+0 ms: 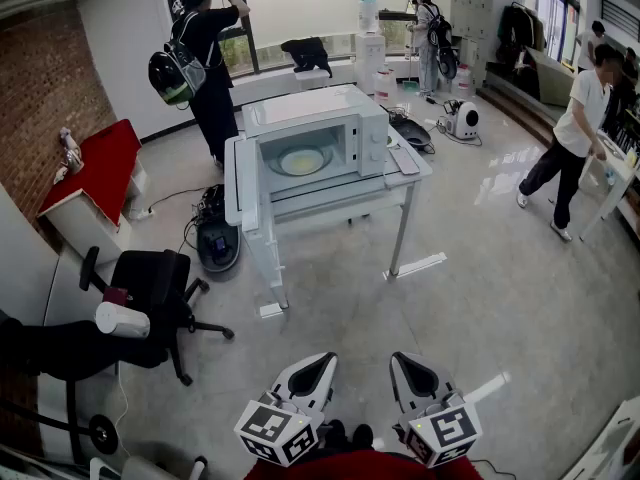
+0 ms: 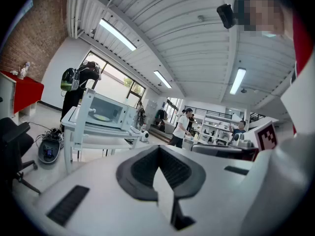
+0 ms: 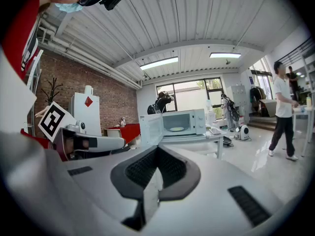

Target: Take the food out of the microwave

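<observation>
Two grippers are being held side by side at the near edge of the head view, the left gripper (image 1: 318, 366) and the right gripper (image 1: 408, 366), both well apart from the microwave (image 1: 318, 133). The microwave is being borne by a white table (image 1: 405, 180) far across the floor, with its door (image 1: 238, 180) swung open to the left. The food (image 1: 300, 160), a pale yellow disc, is lying inside the open cavity.

From the head view only the grippers' backs and marker cubes are being shown. The meeting of the jaws is being shown by the gripper views alone. There the left gripper's jaws are being kept fully together with nothing between them, and the right gripper's likewise; nothing is being held by either.

The microwave's flat top is being shown by the head view alone, the ceiling's strip lights (image 3: 160, 63) by the two gripper views alone. A black office chair (image 1: 150, 288) is standing at the near left. A person with a backpack (image 1: 205, 63) is being seen beyond the microwave, and a person in a white shirt (image 1: 575, 133) at the far right.
</observation>
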`<state>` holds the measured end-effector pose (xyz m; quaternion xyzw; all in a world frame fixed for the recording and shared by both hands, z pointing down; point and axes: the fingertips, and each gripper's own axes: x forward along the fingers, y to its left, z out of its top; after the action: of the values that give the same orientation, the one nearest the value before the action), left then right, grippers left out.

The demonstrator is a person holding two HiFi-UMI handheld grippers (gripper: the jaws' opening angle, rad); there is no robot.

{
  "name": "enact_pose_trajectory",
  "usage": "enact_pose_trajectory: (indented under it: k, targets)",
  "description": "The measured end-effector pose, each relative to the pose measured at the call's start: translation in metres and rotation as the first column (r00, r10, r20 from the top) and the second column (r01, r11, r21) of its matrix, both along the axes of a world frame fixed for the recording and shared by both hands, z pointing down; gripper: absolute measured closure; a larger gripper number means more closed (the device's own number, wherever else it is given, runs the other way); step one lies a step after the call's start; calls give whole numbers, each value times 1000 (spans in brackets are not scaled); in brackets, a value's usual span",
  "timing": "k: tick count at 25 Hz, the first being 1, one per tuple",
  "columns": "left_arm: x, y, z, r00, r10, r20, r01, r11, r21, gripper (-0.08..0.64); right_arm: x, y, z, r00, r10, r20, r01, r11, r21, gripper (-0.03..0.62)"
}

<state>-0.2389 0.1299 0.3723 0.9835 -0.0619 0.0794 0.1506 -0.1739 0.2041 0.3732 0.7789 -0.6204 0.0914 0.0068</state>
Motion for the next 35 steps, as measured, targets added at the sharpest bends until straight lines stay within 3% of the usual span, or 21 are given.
enact_pose_trajectory:
  k: [14,21,35]
  targets:
    - [-2,-9,-1,1000,-7,-11,7,1000,-12,551,0,-4,8,998,6,59,-4,1000,-19,583]
    - [1,-19,-5,1000,11,-25,-12,1000,-9,551,1,-6,13,991,59,124,-53,997,-51,583]
    - [-8,-39,-8,999,32,-40,-31,999,14,551,-10,-28,19,986,82,145,-73,995,-67,583]
